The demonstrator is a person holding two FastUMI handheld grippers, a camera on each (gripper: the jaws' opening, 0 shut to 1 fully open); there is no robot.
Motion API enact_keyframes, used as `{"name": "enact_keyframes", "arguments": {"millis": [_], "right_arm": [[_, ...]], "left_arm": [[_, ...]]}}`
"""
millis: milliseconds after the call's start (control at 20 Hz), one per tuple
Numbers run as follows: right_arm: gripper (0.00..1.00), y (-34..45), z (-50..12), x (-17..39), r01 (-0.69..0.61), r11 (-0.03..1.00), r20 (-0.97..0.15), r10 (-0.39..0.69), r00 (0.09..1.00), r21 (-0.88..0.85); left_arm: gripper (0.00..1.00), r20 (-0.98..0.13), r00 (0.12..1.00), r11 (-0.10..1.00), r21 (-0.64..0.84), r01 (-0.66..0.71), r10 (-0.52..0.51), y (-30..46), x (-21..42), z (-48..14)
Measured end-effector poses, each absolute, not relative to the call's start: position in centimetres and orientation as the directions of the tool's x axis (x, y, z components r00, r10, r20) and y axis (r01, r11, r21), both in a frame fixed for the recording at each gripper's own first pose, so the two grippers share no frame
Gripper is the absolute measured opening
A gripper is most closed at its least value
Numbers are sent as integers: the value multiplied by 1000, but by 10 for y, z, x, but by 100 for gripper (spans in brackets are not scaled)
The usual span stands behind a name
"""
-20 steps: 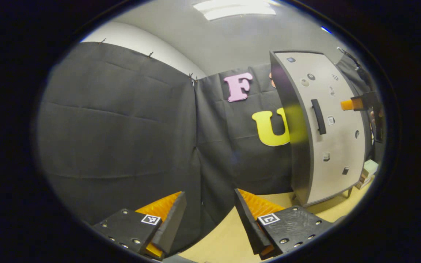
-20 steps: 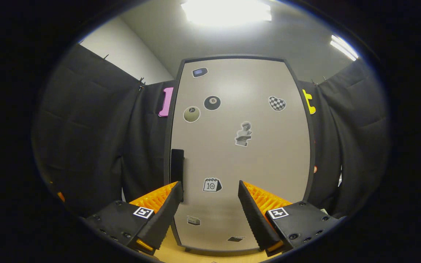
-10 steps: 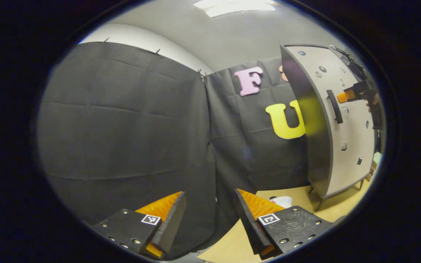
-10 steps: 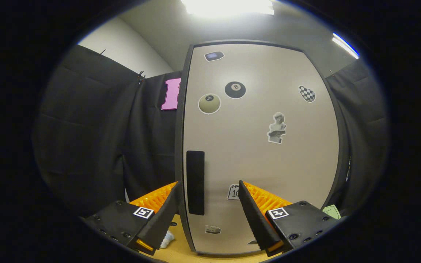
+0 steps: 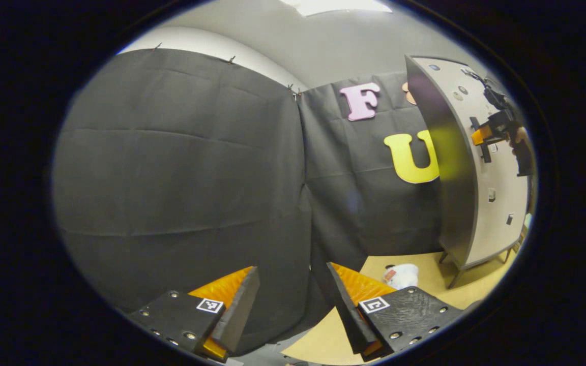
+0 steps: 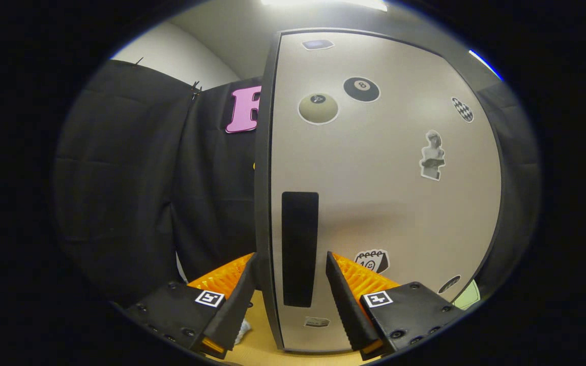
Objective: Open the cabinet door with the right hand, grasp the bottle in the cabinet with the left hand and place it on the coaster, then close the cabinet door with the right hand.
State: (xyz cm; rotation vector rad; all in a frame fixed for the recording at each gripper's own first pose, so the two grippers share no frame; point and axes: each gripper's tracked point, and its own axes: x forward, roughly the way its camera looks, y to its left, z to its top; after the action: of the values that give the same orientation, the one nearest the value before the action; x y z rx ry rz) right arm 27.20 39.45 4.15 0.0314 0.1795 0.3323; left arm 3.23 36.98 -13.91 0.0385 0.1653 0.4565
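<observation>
1. One big cabinet door (image 6: 384, 203) takes up most of the right gripper view, pale, with a dark frame, standing upright and shut against the cabinet.
2. Off in the left gripper view the same door (image 5: 496, 203) sits at the far right edge, seen at a slant, with the cabinet's dark side panel (image 5: 445, 168) facing the camera.
3. The tan table (image 5: 476, 282) runs under the cabinet's short legs.
4. Now the handle (image 6: 299, 249), a tall dark bar near the door's left edge, stands upright right between the right gripper's fingers.
5. The right gripper (image 6: 291, 300) has its jaws spread wide, one finger on each side of the handle, and neither one presses on it that I can see.
6. From the left gripper view, that right gripper (image 5: 481, 136) shows up small at the handle, a hand (image 5: 519, 142) behind it.
7. The left gripper (image 5: 293, 305) hangs well apart from the cabinet, jaws spread with nothing between them, pointing at the black cloth wall.
8. A small white crumpled thing (image 5: 401, 275) lies on the table near the cabinet's foot; I cannot tell what it is.
9. Stickers dot the door: a black billiard ball (image 6: 361, 89), a pale ball (image 6: 318, 108), a little bust (image 6: 432, 155).
10. The bottle is out of sight behind the shut door.
</observation>
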Motion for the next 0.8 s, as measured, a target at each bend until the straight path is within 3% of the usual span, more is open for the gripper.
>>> {"name": "enact_keyframes", "arguments": {"millis": [200, 300, 400, 500, 600, 800], "right_arm": [[83, 396, 35, 278, -279, 959, -189, 284, 940, 55], [38, 393, 36, 289, -235, 970, -179, 242, 954, 60], [38, 391, 37, 285, -229, 971, -181, 237, 955, 65], [21, 393, 38, 286, -234, 969, -185, 244, 952, 76], [12, 391, 39, 281, -254, 962, -199, 269, 942, 98], [12, 389, 37, 277, -311, 946, -216, 325, 921, 96]], "left_arm": [[80, -159, 881, 895, 84, -439, 446, 372, 31, -142], [80, -164, 880, 895, 83, -439, 446, 372, 30, -143], [80, -170, 878, 894, 82, -441, 448, 372, 28, -143], [80, -173, 878, 895, 84, -439, 447, 372, 26, -142], [80, -170, 878, 895, 91, -438, 447, 373, 26, -141], [80, -161, 891, 905, 87, -416, 425, 371, 28, -140]]}}
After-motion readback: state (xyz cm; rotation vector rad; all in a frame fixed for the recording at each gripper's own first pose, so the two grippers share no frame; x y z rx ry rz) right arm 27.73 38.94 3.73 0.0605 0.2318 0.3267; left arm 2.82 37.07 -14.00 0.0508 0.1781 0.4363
